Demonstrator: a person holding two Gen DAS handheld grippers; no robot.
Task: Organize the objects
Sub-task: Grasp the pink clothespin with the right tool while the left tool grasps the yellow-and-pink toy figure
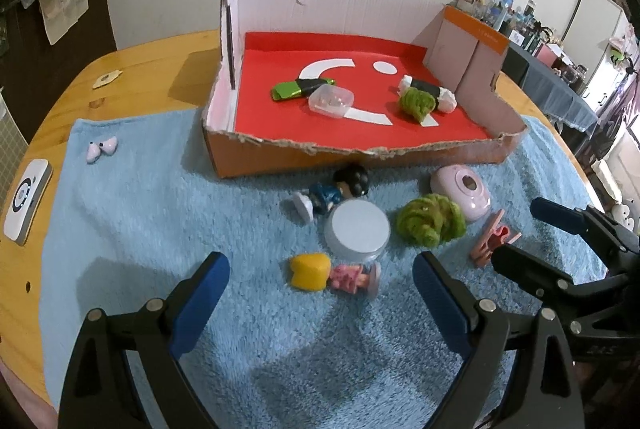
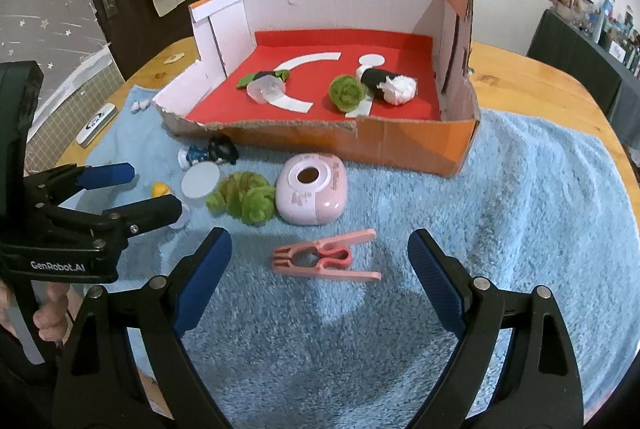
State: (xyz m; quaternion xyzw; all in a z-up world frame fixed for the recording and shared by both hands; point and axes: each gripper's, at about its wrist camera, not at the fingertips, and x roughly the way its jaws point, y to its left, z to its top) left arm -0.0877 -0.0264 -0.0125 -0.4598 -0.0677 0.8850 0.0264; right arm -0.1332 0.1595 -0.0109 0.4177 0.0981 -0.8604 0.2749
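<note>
Both grippers hovering low over a blue towel (image 1: 132, 229) spread on a wooden table (image 1: 132, 69), jaws spread wide and holding nothing. Left gripper (image 1: 320, 281) open around empty air just short of a toy figure with a yellow head and pink body (image 1: 332, 275) lying on its side, right behind it a round white lid (image 1: 357, 227), and behind that a dark-haired figure in blue (image 1: 336, 191) also on its side. Right gripper (image 2: 320, 257) likewise gaping, a pink clothespin (image 2: 326, 256) lying flat between and just ahead of its fingertips, not touched by either. Beyond the clothespin a pink oval device (image 2: 314, 189) and beside it, to the left, a fuzzy green bundle (image 2: 244, 201), the two close together, contact uncertain. Farther back an orange cardboard box (image 2: 400, 145) with a torn front edge and red floor, resting partly on the towel; inside it a second green fuzzy ball (image 2: 347, 91) against a black-and-white roll (image 2: 386, 83), and to the left a small clear plastic container (image 2: 266, 89) next to a green-and-black wrapped piece (image 1: 298, 89). Off at the towel's far left corner a small pale purple item (image 1: 102, 148), well apart from the rest, and on the bare table edge a white flat device (image 1: 26, 205)
</note>
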